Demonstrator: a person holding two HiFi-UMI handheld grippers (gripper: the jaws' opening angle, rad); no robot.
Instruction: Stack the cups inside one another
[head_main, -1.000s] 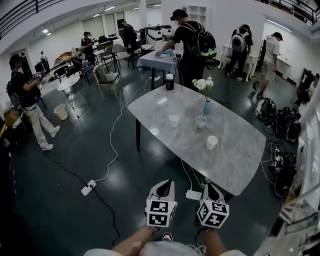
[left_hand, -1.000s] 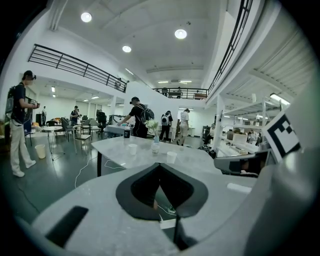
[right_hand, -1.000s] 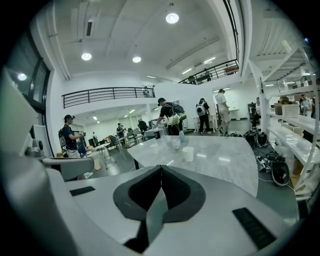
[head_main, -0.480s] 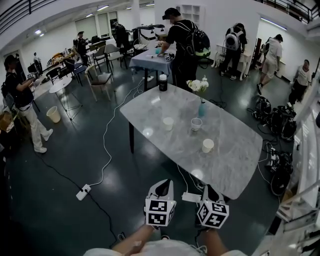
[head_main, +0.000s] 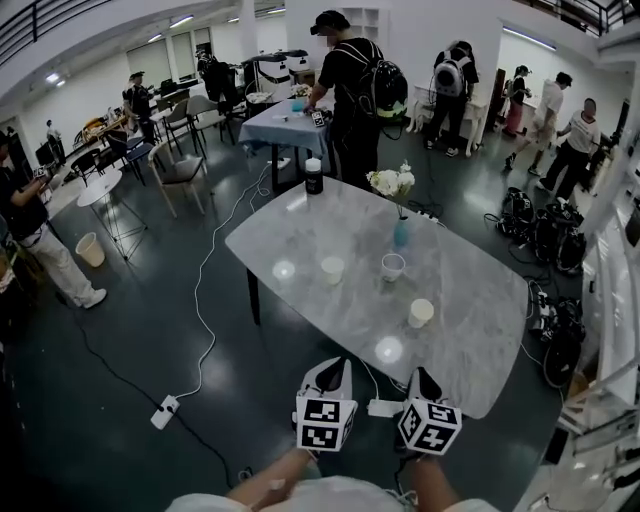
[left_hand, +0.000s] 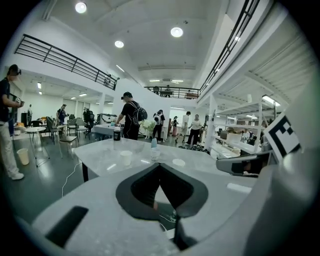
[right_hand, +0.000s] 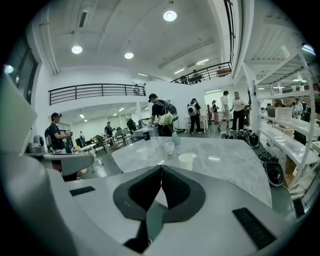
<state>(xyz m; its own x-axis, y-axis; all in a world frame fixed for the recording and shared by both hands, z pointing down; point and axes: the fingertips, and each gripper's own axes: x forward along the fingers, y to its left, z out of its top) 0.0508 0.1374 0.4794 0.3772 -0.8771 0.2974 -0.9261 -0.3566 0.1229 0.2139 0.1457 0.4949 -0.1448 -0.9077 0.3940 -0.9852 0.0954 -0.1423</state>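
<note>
Three white paper cups stand apart on the marble table (head_main: 470, 350): one at the left (head_main: 332, 269), one in the middle (head_main: 393, 266), one nearer on the right (head_main: 421, 312). My left gripper (head_main: 329, 368) and right gripper (head_main: 422, 377) hang side by side short of the table's near edge, both shut and empty. In the left gripper view the cups (left_hand: 126, 157) (left_hand: 155, 155) (left_hand: 178, 162) show beyond the closed jaws. From the right gripper view the nearest cup (right_hand: 186, 161) and a second cup (right_hand: 169, 148) stand ahead.
A blue vase with white flowers (head_main: 400, 232) and a dark bottle (head_main: 314, 176) stand at the table's far end. A white adapter (head_main: 385, 408) and a power strip (head_main: 165, 411) with cables lie on the floor. Several people stand behind; bags (head_main: 545, 235) sit at right.
Both grippers and the head have moved forward toward the table, which now sits closer and lower in the head view. The jaws stay shut. The cups have not moved.
</note>
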